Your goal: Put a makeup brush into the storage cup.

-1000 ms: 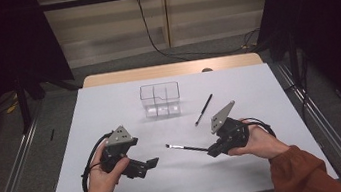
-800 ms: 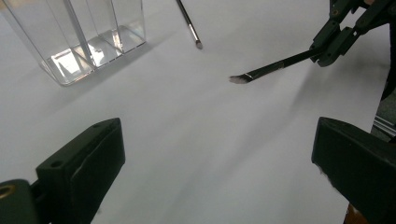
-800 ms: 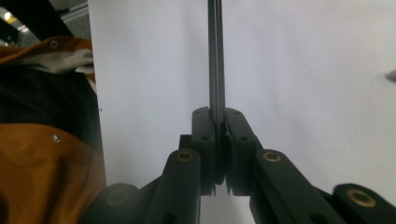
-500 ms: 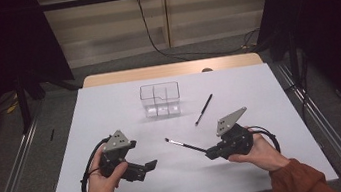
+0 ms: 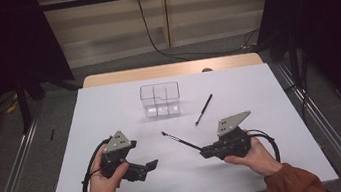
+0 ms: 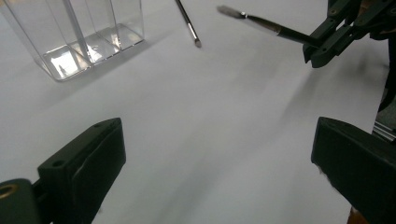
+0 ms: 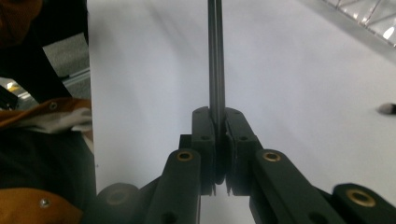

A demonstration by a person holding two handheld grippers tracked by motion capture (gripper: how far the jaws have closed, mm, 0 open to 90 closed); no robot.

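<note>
Brush point(image 5: 181, 141) juts from the right gripper's point(image 5: 206, 151) clamped jaws, bristles leftward.

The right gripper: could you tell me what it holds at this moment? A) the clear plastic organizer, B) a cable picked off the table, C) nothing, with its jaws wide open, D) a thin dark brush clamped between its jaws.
D: the right gripper is shut on the thin brush, whose handle runs straight out from between the closed jaws in the right gripper view, tip raised toward the clear organizer.
</note>
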